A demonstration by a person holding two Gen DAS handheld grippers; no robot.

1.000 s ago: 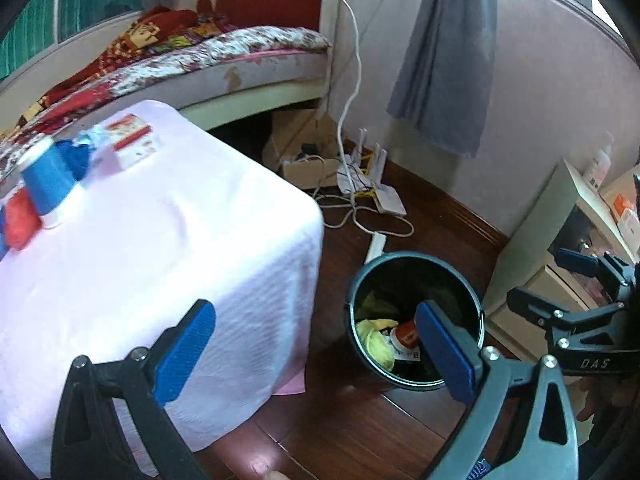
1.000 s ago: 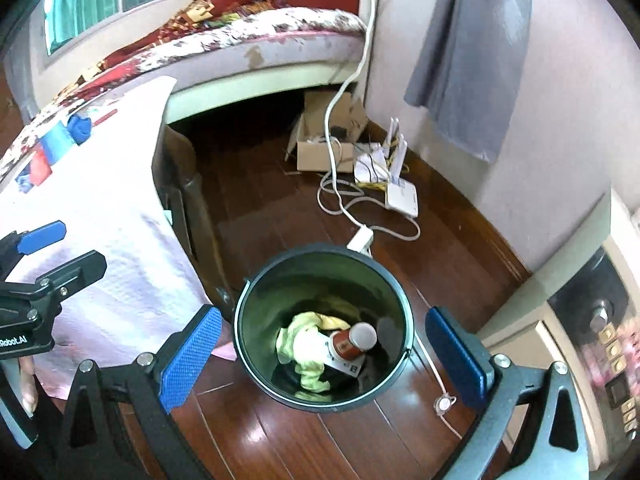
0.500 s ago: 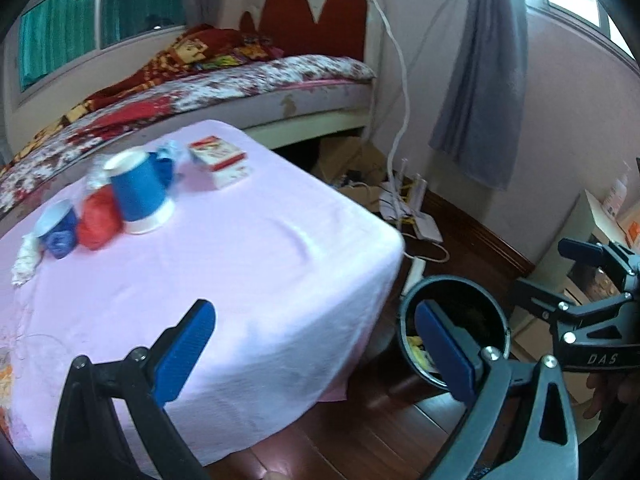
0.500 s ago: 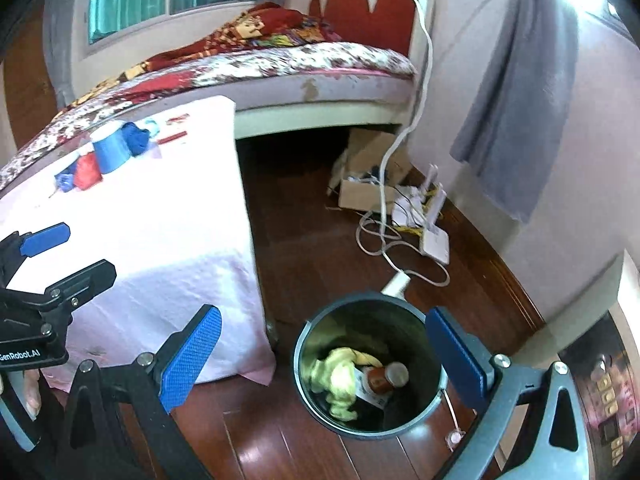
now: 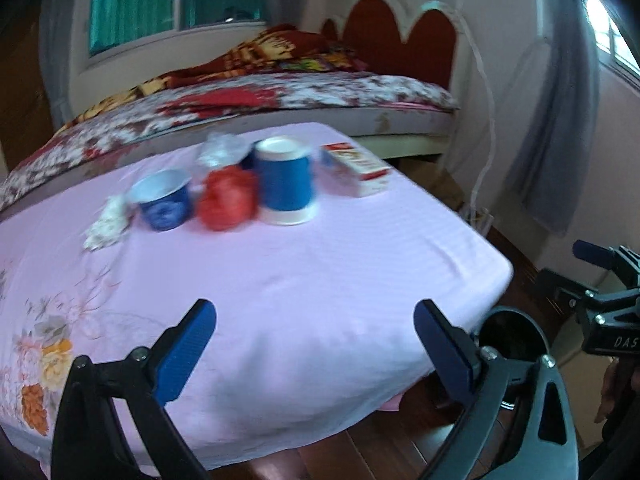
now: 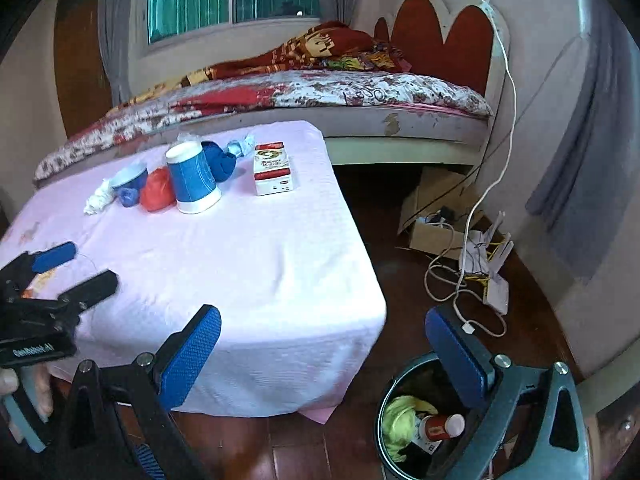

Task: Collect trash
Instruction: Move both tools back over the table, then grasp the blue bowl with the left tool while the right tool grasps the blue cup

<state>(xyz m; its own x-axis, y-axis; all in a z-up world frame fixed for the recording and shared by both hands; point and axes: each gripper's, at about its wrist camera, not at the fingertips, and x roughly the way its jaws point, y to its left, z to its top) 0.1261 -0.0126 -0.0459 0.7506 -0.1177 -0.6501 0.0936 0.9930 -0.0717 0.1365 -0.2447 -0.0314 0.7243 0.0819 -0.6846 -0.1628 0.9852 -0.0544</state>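
Pink cloth fills both views now, where a second ago both looked down into the bin. Swung up and away from the bin (image 6: 404, 432) at the near right on the floor, toward the table (image 5: 320, 280). Carries nothing on either side: left gripper (image 5: 316, 350) spread wide and empty, right gripper (image 6: 322, 356) likewise released, jaws well apart. Already in the bin: a yellow wad (image 6: 400, 420) and a red-capped bottle (image 6: 442, 428), so a drop-off looks finished and a fresh pickup is probably starting. Still waiting at the far left of the table, clustered close: upside-down blue cup (image 6: 194, 182), red crumpled wad (image 6: 158, 192), small blue cup (image 6: 129, 188), white tissue (image 6: 98, 200), dark blue bundle (image 6: 219, 162) behind the tall cup, and a red-and-white carton (image 6: 273, 168) a little to their right. Blurred in the left view. Likely next: reach far across the cloth for one piece.
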